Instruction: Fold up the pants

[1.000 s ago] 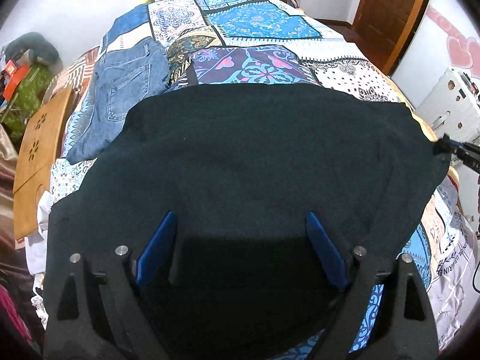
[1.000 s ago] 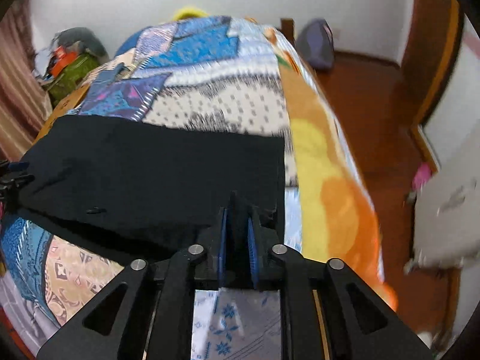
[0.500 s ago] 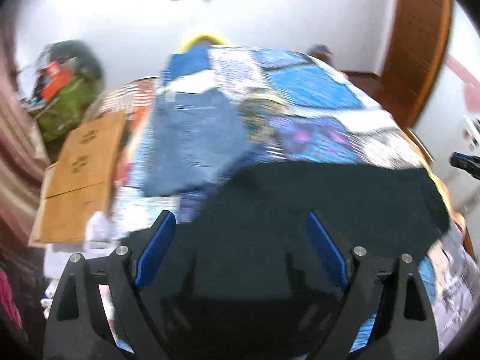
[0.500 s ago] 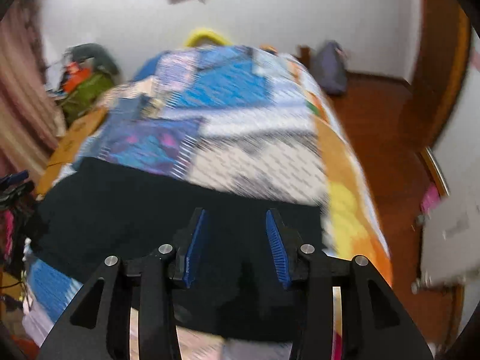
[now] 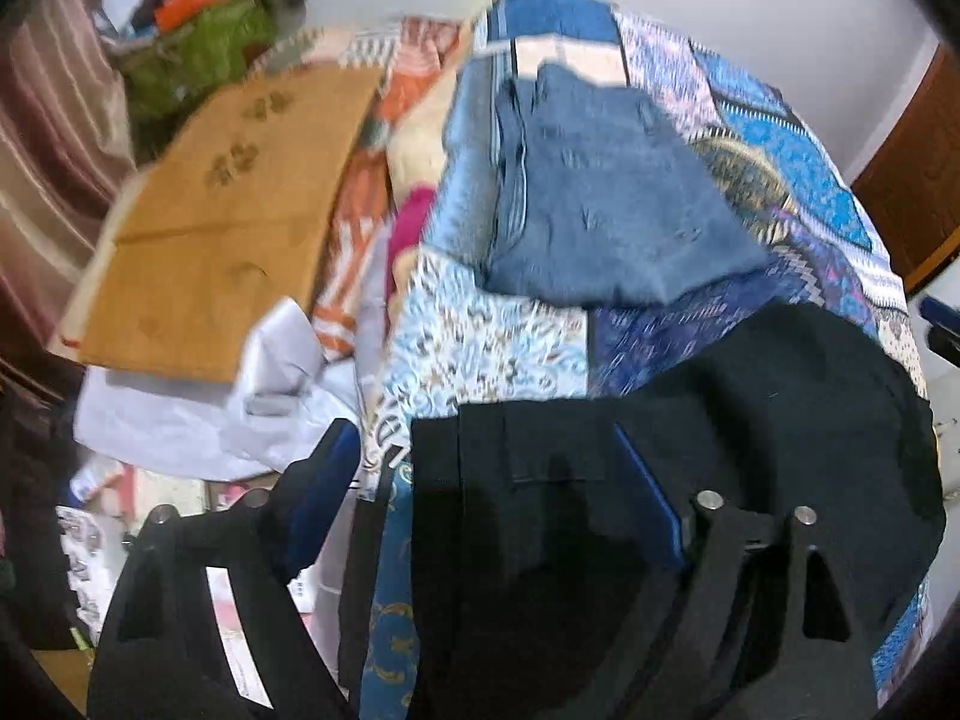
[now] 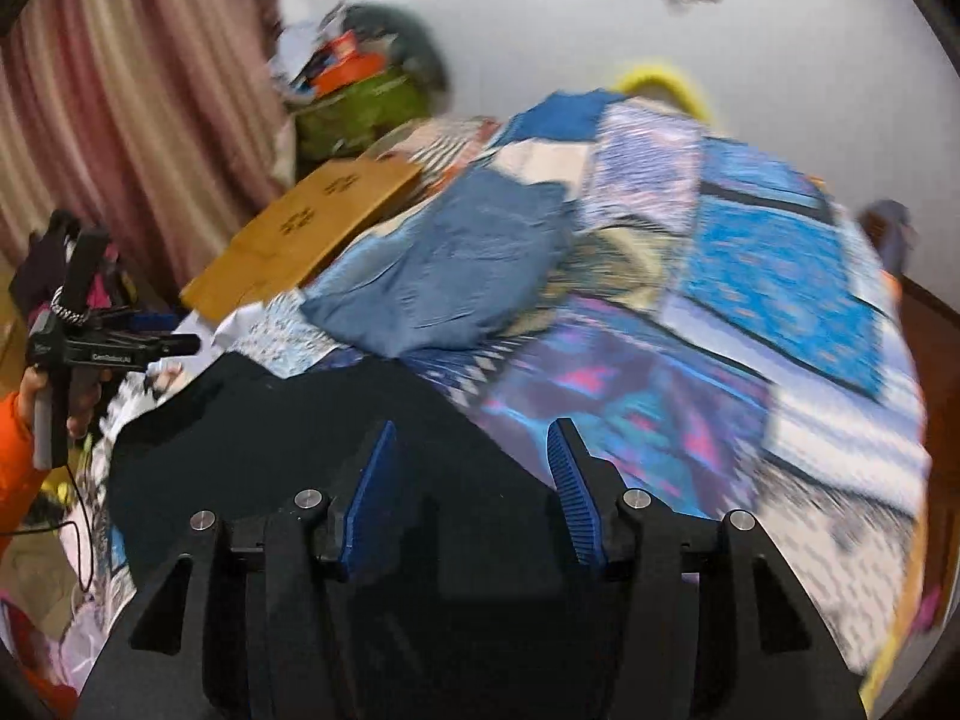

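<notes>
Black pants (image 5: pixel 750 420) lie folded flat on the near part of a patchwork bedspread (image 5: pixel 798 162); they also show in the right wrist view (image 6: pixel 288 420). My left gripper (image 5: pixel 492 486) is open and empty, above the pants' left edge. My right gripper (image 6: pixel 471 480) is open and empty, above the pants' right part. The left gripper also shows at the far left of the right wrist view (image 6: pixel 174 345), held by a hand in an orange sleeve.
Folded blue jeans (image 5: pixel 606 204) lie farther back on the bed, also in the right wrist view (image 6: pixel 456 276). A brown cardboard sheet (image 5: pixel 222 222) and white cloth (image 5: pixel 240 414) lie off the bed's left side. A clutter pile (image 6: pixel 360 84) and curtain (image 6: pixel 120 120) stand behind.
My right gripper opened and let go of the pants' edge, then both grippers lifted and swung left. The pants stay flat on the bed.
</notes>
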### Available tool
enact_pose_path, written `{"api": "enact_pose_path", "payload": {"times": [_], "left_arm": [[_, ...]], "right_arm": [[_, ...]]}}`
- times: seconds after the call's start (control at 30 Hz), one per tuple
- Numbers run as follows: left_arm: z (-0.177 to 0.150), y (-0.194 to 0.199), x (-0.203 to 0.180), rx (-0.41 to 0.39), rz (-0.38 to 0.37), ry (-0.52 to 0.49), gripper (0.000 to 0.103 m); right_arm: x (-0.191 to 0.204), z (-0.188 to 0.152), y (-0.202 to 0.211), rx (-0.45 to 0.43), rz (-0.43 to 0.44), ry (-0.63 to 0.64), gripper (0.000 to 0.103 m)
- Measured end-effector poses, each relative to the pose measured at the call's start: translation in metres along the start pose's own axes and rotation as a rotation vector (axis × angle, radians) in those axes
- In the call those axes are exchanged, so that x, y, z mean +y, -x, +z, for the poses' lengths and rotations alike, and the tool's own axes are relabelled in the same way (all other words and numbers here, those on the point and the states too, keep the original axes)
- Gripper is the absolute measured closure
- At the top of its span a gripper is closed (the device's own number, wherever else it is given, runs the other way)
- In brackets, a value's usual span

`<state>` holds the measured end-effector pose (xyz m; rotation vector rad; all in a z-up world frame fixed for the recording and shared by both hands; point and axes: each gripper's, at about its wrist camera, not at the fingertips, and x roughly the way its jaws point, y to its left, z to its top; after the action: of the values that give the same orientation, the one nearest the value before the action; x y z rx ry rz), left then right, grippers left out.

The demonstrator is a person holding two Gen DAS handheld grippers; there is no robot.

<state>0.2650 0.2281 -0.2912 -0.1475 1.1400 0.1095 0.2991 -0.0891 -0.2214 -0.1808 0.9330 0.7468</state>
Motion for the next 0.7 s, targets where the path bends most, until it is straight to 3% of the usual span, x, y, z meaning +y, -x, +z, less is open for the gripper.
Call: {"api": "enact_pose_path", "payload": {"times": [0.07,0.17,0.33,0.37,0.43,0.53,0.6,0.7], "left_arm": [[-0.004,-0.018,0.004,0.039,-0.011,-0.001,0.021],[-0.009,-0.039,0.003,0.098,-0.053,-0.005,0.030],[-0.015,-0.037,-0.004,0.082,-0.142,-0.023,0.063],[-0.016,-0.035,-0.007,0.072,-0.136,-0.031,0.066],[-0.020,-0.029,-0.015,0.043,-0.110,-0.071,0.079],[-0.025,-0.021,-0.024,0.000,-0.035,-0.116,0.087],[-0.029,-0.017,-0.024,-0.027,0.029,-0.129,0.087],[-0.032,-0.020,-0.016,-0.028,0.062,-0.126,0.085]], "right_arm": [[0.007,0.010,-0.028,0.051,0.038,0.012,0.054],[0.013,0.022,-0.057,0.115,0.083,0.014,0.054],[0.021,0.028,-0.091,0.227,0.155,0.013,0.054],[0.025,0.028,-0.094,0.235,0.169,0.026,0.056],[0.035,0.027,-0.100,0.248,0.162,0.068,0.081],[0.041,0.027,-0.099,0.217,0.115,0.113,0.092],[0.037,0.029,-0.097,0.185,0.085,0.104,0.095],[0.032,0.031,-0.095,0.166,0.046,0.076,0.095]]}}
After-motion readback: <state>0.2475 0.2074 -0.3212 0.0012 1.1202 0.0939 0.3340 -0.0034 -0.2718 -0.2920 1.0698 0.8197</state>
